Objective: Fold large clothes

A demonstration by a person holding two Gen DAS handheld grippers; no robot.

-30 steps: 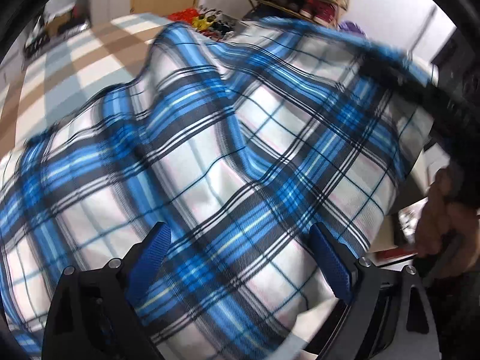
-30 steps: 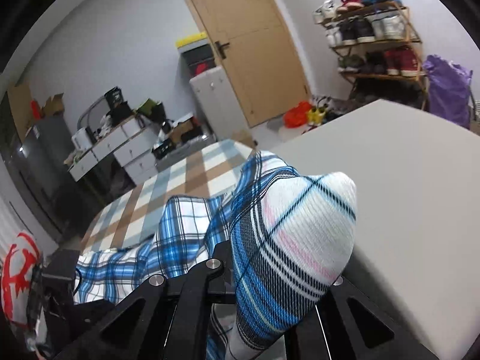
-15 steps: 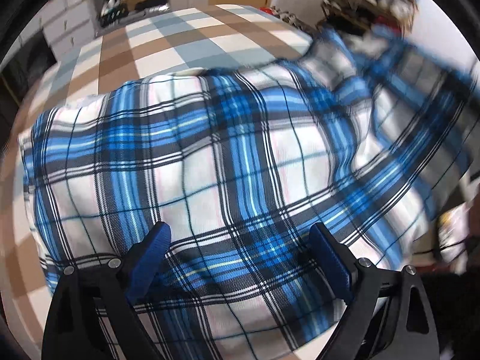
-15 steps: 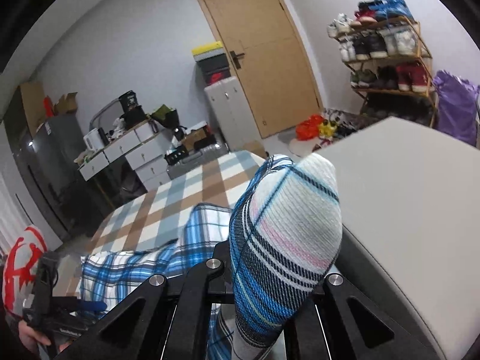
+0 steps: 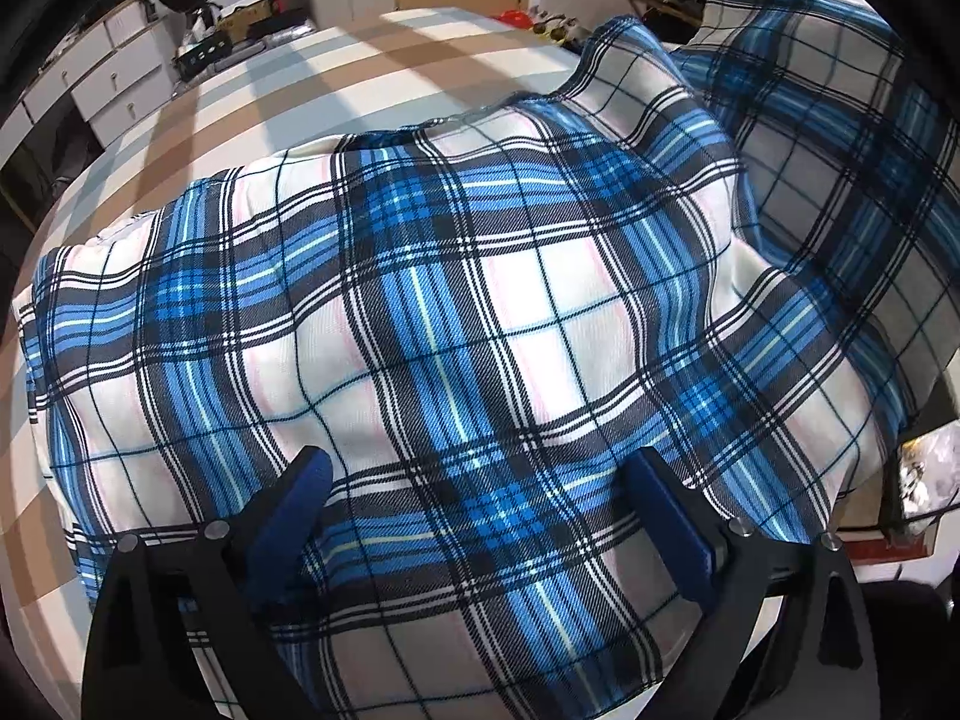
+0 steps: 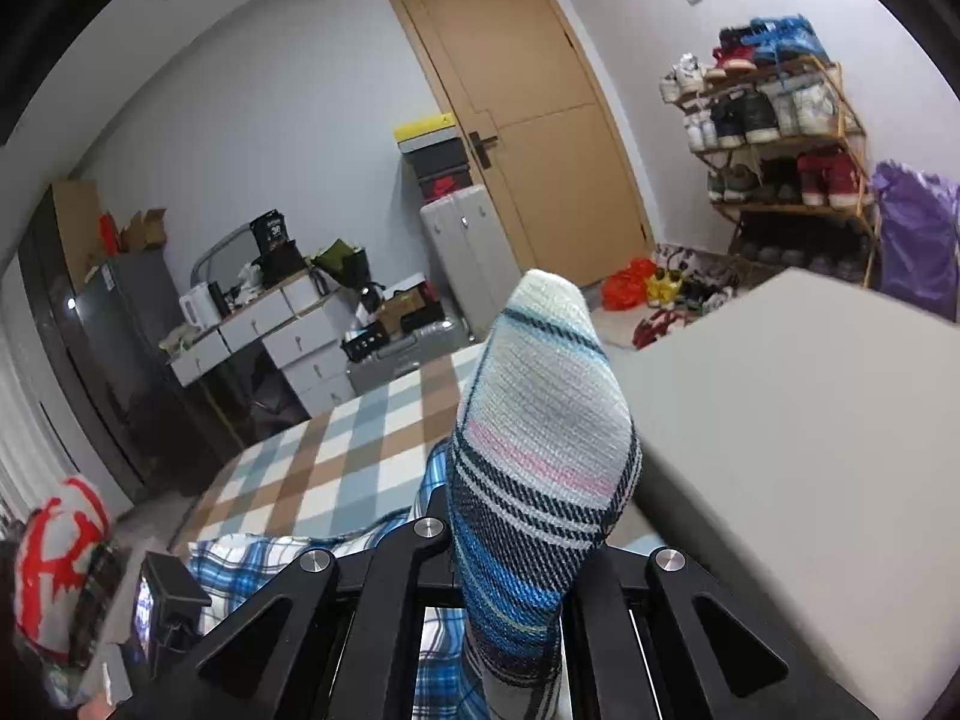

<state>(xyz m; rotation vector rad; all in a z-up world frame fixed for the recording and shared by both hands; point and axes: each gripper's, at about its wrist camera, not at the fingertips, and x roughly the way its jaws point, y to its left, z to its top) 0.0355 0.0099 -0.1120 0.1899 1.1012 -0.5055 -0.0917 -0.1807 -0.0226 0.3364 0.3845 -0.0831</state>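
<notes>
A large blue, white and black plaid garment [image 5: 480,270] lies spread over a bed with a brown, grey and white check cover [image 5: 300,90]. My left gripper [image 5: 474,468] points down at it with its blue pads [image 5: 300,498] wide apart. Its jaws are opening, and the cloth lies loose under them, not pressed. At the right the garment rises off the bed [image 5: 840,120]. In the right wrist view, my right gripper [image 6: 510,546] is shut on a bunched fold of the plaid garment [image 6: 540,396], which sticks up between its fingers and hides their tips.
A pale grey flat surface [image 6: 810,450] fills the right of the right wrist view. Beyond the bed [image 6: 360,450] stand white drawers [image 6: 270,330], a grey suitcase [image 6: 474,252], a wooden door [image 6: 528,108], a shoe rack [image 6: 780,138] and a purple bag [image 6: 912,234]. A person's red and white top [image 6: 60,558] shows at lower left.
In the left wrist view the garment has gone from draped and lifted to spread on the bed, and the pads stand a little wider. The right gripper has risen with its fold of cloth.
</notes>
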